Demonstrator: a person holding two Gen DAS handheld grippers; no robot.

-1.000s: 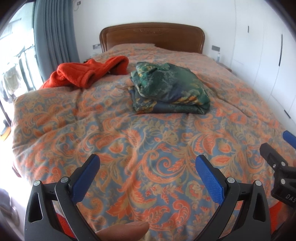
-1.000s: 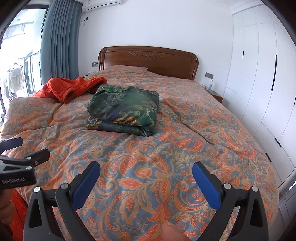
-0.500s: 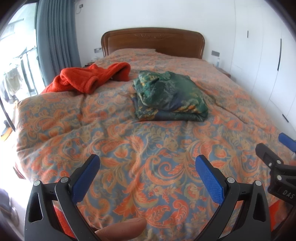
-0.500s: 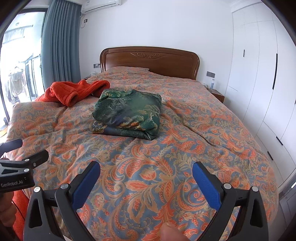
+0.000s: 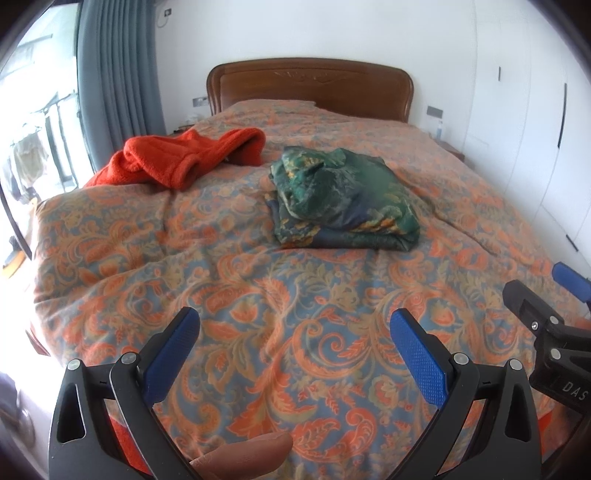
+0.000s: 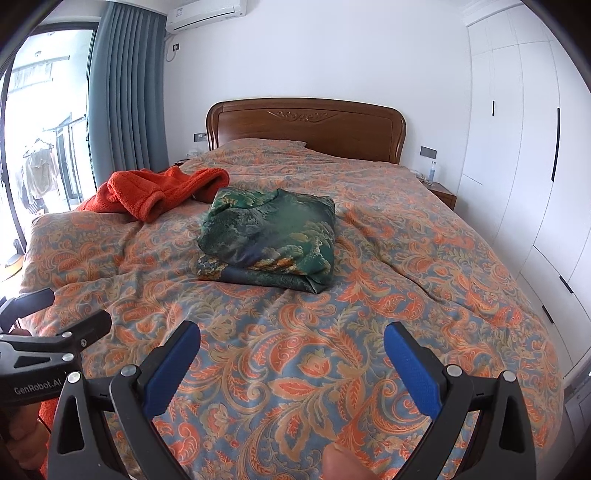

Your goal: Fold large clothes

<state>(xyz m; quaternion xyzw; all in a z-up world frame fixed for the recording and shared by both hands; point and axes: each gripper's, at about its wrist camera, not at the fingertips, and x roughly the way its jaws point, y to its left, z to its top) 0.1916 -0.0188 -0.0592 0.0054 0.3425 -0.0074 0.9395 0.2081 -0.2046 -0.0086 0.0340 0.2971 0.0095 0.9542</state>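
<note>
Both claws released, empty | left gripper point(image 5: 294, 338), right gripper point(image 6: 291, 341) | orange robe point(image 5: 184, 158) far ahead-left, unfolded | risk: pinching bedspread point(image 5: 258, 295) instead

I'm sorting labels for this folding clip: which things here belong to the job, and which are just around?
Job:
orange fleece garment, crumpled, unfolded
green patterned garment, already folded
left gripper, open
right gripper, open

Just around:
bedspread
headboard
curtain
wardrobe
air conditioner
</note>
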